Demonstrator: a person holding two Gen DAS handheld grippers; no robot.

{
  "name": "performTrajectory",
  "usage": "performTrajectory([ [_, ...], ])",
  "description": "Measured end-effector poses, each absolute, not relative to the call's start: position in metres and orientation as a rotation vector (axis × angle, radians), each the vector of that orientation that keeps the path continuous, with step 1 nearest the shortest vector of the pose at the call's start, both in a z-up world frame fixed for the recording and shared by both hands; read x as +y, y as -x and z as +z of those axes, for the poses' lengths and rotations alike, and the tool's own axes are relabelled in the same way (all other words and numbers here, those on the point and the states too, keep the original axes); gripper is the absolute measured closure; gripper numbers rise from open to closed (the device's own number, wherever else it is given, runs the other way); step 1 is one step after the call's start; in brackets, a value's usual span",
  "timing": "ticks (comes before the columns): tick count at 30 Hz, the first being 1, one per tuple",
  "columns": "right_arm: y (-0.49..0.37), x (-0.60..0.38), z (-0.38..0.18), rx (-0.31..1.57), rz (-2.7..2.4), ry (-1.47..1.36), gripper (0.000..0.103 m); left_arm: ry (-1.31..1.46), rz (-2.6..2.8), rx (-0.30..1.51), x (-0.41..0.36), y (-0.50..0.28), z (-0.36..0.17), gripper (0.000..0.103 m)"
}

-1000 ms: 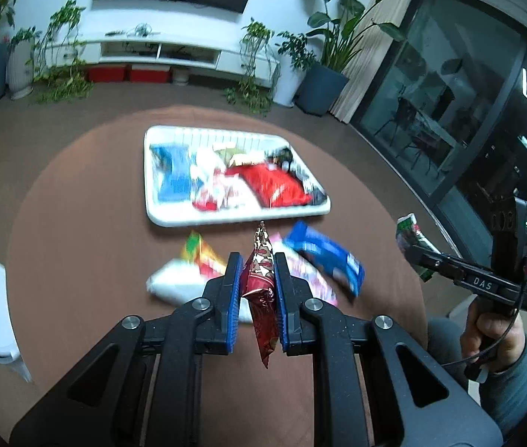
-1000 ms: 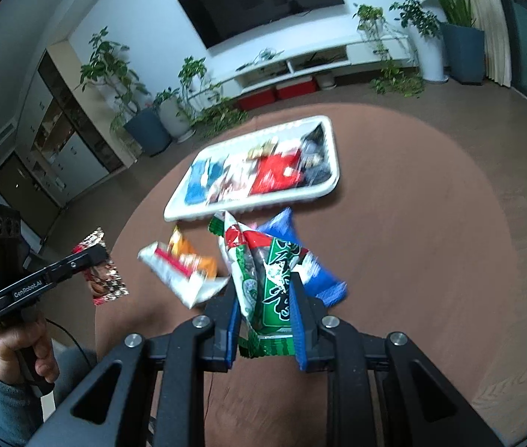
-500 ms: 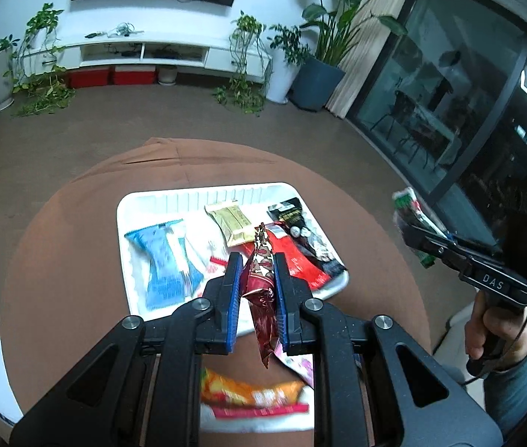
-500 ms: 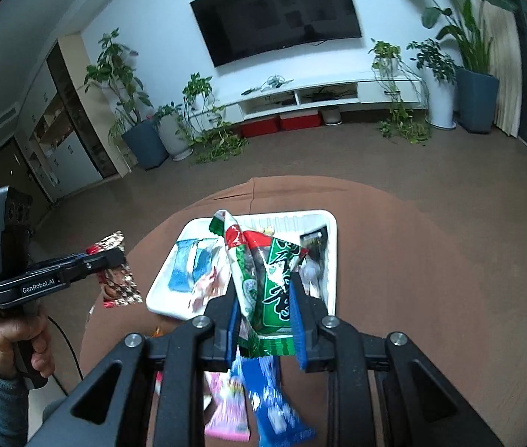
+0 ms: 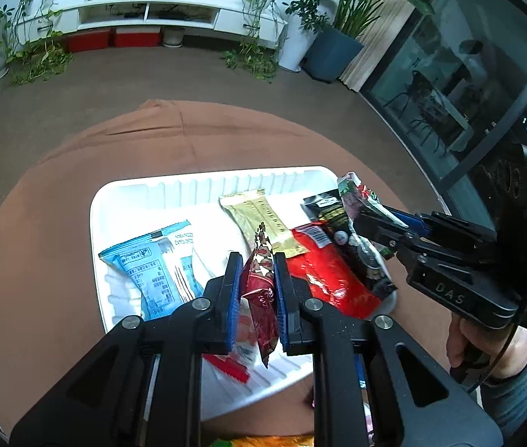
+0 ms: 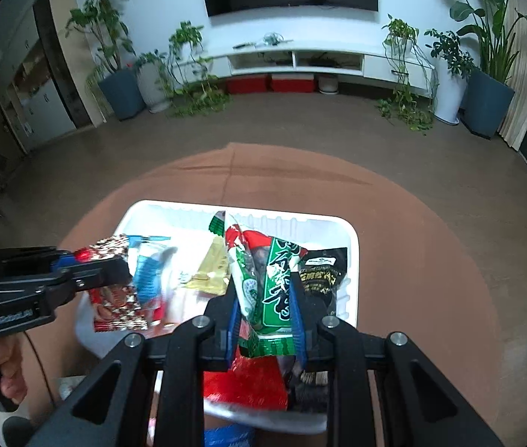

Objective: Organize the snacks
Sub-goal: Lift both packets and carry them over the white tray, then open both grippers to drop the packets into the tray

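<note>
My left gripper (image 5: 256, 260) is shut on a dark red snack packet (image 5: 262, 290) and hangs over the middle of the white tray (image 5: 174, 188). From the right wrist, that gripper (image 6: 94, 260) and its red packet (image 6: 114, 298) show at the tray's left side. My right gripper (image 6: 263, 287) is shut on a green snack bag (image 6: 269, 283) above the tray (image 6: 300, 219); it also shows at the right in the left wrist view (image 5: 360, 216). In the tray lie a light blue packet (image 5: 148, 268), a gold packet (image 5: 263, 219), a red bag (image 5: 323, 268) and a black packet (image 5: 328, 208).
The tray rests on a round table under a brown cloth (image 5: 40, 223). An orange packet (image 5: 271, 440) and a blue packet (image 6: 226, 437) lie on the cloth nearer than the tray. A person's hands (image 5: 486, 350) hold both gripper handles. Plants and a TV unit stand far behind.
Both grippers have carried their packets forward from above the loose snacks on the cloth to above the tray. The tray now fills the middle of both views. Both grips stayed closed.
</note>
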State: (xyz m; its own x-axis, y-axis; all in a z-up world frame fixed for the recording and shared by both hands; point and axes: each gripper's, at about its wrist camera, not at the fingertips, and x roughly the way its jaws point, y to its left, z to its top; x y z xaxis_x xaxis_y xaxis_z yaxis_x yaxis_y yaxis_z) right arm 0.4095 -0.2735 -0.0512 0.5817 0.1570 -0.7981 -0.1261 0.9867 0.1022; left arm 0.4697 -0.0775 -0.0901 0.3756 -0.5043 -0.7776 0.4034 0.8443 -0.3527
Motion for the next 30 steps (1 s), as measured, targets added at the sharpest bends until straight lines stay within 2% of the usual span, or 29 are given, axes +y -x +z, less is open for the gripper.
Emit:
performTrajectory([
  [9,-0.427,-0.261,-0.072,0.968,0.141,0.016,0.078,0.093,-0.532,1.051,-0.086,-0.482,-0.119,0.088],
  [17,-0.436,-0.258,-0.092,1.010,0.127,0.027,0.077,0.069,-0.495,1.056,-0.092,-0.488,-0.131,0.083],
  [30,-0.429,-0.263,-0.093,1.011,0.133,0.012,0.063,0.049,-0.484,1.013,-0.092,-0.477,-0.119,0.048],
])
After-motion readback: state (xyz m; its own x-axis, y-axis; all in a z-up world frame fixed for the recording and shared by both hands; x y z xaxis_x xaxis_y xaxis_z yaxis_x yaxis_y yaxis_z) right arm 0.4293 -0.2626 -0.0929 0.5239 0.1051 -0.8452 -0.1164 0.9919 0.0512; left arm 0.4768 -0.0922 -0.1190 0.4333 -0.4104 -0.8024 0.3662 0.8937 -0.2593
